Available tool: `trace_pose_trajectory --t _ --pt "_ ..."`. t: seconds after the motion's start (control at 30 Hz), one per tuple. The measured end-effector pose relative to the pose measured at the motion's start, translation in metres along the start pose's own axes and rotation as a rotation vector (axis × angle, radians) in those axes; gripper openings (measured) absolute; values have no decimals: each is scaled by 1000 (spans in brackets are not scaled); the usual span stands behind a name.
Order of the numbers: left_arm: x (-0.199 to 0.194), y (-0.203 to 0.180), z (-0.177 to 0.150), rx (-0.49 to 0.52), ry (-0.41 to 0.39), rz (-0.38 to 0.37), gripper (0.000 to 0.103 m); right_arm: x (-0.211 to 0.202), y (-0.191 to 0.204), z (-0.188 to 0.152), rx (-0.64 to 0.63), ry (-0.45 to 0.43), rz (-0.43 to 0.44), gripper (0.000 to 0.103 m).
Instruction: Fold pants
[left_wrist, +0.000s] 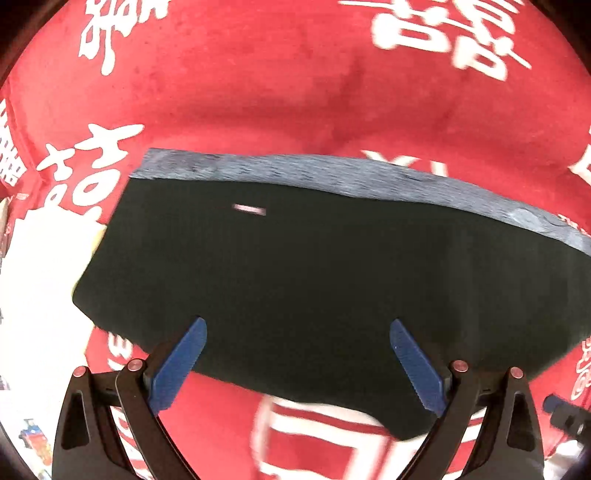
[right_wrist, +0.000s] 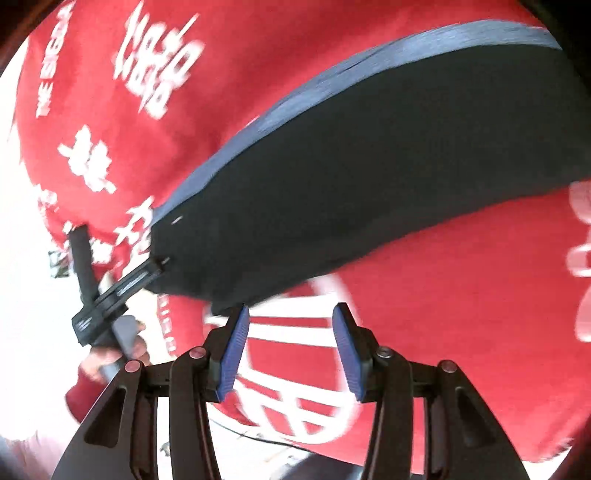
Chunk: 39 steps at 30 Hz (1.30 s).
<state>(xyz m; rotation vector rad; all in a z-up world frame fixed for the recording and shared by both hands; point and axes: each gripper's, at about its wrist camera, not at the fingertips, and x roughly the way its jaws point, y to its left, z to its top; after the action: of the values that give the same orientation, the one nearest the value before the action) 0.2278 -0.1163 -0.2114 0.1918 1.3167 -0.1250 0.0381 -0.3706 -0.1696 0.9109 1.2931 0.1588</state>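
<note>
The black pants (left_wrist: 314, 277) lie folded into a flat block on the red cloth, with a grey-blue band (left_wrist: 332, 173) along their far edge and a small pale label (left_wrist: 251, 209). My left gripper (left_wrist: 298, 326) hovers over their near edge, open wide, with nothing gripped. In the right wrist view the pants (right_wrist: 369, 177) run diagonally. My right gripper (right_wrist: 291, 310) is open just short of their near corner, with only red cloth between its blue pads (right_wrist: 231, 354). A hand (right_wrist: 110, 354) holds the left gripper's frame (right_wrist: 118, 291) at the pants' left end.
A red cloth (left_wrist: 277, 92) with large white characters covers the surface under the pants (right_wrist: 461, 277). A white area (left_wrist: 37, 277) borders it on the left. A thin dark cable (right_wrist: 258, 437) lies past the cloth's near edge.
</note>
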Motion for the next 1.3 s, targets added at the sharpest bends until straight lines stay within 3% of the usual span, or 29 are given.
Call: trace_pose_trajectory --t 0.13,0.27,0.57,0.63,0.7,0.8,0.87,1.0,1.07,1.13,1.3 --pt "12 20 7 36 -32 30 100 48 32 -10 -26 54 81 51" --pt "42 39 5 33 12 55 100 85 46 -16 -11 76 112 51" --pt "52 49 -1 56 -25 18 101 105 39 -7 94 27 181 49" --pt "52 51 0 62 -18 9 101 99 36 -4 147 8 185 7" --pt "51 56 3 63 -13 -11 101 86 43 -1 136 -27 188 5" --pt "55 61 3 80 -14 -20 101 76 58 -9 57 -48 120 5" --pt "58 57 1 115 -22 9 101 89 46 -17 79 -15 74 5" --pt "58 56 0 131 -35 18 101 95 32 -22 93 6 68 6" --pt "57 54 1 145 -26 29 101 88 33 -24 76 53 38 15" --pt "49 49 2 149 -4 35 101 77 30 -25 65 84 18 15" --pt "19 27 21 127 -57 -95 101 16 32 9 -67 -57 -89 15"
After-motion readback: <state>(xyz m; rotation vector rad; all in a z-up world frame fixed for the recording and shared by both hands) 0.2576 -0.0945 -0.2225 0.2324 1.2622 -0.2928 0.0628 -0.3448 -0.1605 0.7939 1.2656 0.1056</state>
